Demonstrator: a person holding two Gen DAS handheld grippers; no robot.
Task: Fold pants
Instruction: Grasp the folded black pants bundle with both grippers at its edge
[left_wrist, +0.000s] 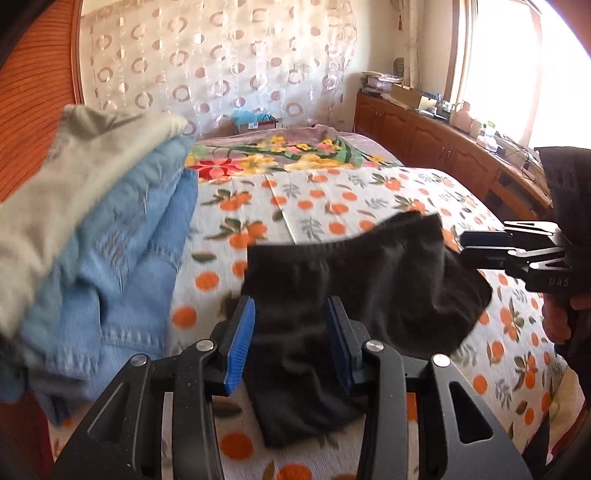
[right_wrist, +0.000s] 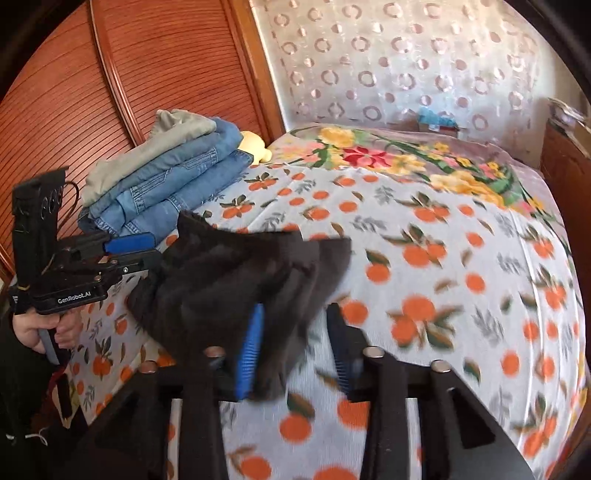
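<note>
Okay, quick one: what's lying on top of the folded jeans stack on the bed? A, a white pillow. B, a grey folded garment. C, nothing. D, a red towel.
B: a grey folded garment lies on top of the folded jeans at the bed's far left corner.

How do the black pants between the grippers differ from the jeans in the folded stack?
The black pants are dark, bunched and lifted off the bedspread; the jeans are light blue denim, lying neatly folded. The black pants hang between the left gripper and right gripper; nothing grips the jeans, which carry a folded grey garment on top. Both are over the same orange-print bed.
</note>
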